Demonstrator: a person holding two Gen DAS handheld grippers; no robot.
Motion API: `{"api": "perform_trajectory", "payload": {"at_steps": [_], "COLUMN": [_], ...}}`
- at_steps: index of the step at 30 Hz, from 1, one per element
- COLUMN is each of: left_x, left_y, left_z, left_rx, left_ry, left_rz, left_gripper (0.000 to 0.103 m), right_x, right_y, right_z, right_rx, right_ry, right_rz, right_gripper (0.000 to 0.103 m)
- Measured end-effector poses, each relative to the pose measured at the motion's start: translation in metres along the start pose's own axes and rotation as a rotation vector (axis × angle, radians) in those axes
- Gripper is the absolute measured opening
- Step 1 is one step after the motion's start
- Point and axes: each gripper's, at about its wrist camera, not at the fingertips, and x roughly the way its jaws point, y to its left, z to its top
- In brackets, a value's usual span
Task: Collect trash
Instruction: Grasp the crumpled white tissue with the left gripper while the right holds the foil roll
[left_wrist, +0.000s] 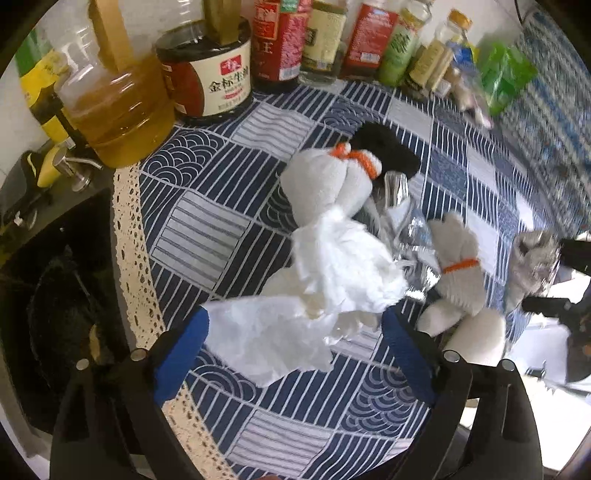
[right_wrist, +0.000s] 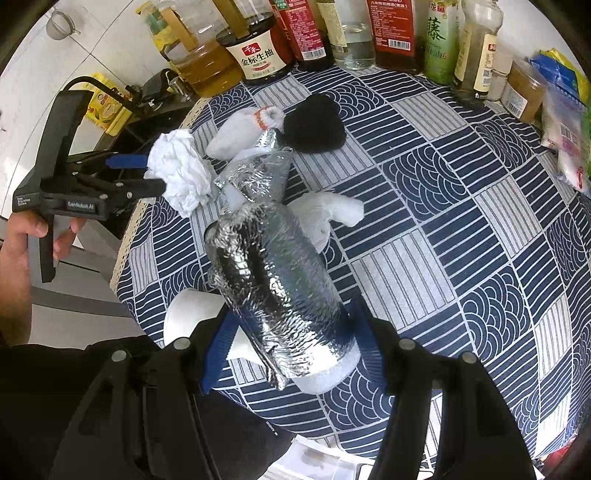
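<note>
A crumpled white tissue (left_wrist: 325, 280) sits between the blue pads of my left gripper (left_wrist: 295, 354), whose jaws stand wide; its corner touches the left pad. The right wrist view shows the left gripper (right_wrist: 155, 173) near the table's left edge with the tissue (right_wrist: 181, 170) at its tips. My right gripper (right_wrist: 291, 343) is shut on a silver foil bundle (right_wrist: 284, 288), held over the patterned tablecloth (right_wrist: 443, 221). More crumpled foil (right_wrist: 258, 177) lies beyond it, among two white socks with orange bands (right_wrist: 255, 122) (right_wrist: 325, 214) and a black sock (right_wrist: 314, 123).
Sauce and oil bottles (right_wrist: 258, 48) line the back of the table, with jars and packets (right_wrist: 554, 110) at the right. A sink with a tap (left_wrist: 70, 170) lies past the lace-trimmed left edge (left_wrist: 133, 258). A white rounded object (right_wrist: 192, 314) sits below the near table edge.
</note>
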Motion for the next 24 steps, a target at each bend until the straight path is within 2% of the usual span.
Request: {"api": "perform_trajectory", "payload": {"at_steps": [8,10,14,24], "left_x": [-0.01,-0.015,-0.01,0.007], "left_y": [0.002,0.001,0.004,-0.004], "left_z": [-0.004,-0.004,-0.007,-0.016], "left_rx": [0.038,0.067,0.076,0.091], "left_ry": [-0.036,-0.041,-0.021,0.029], "left_rz": [-0.01,-0.012,0.009,-0.018], "left_gripper": [0.092,0.095,0.097,0.097], "right_x": [-0.001,-0.001,0.001,0.006], "right_y": [0.0,0.0,0.0,-0.002], "right_z": [-0.003,-0.004,-0.004,-0.003], "right_rx": [0.0,0.001,0.005,0.005], "right_ry": [0.008,0.01,0.013,0.029], "right_rz": [-0.007,-0.006,-0.001,0.0], "right_gripper": [0.061,0.061,0.061,0.061]}}
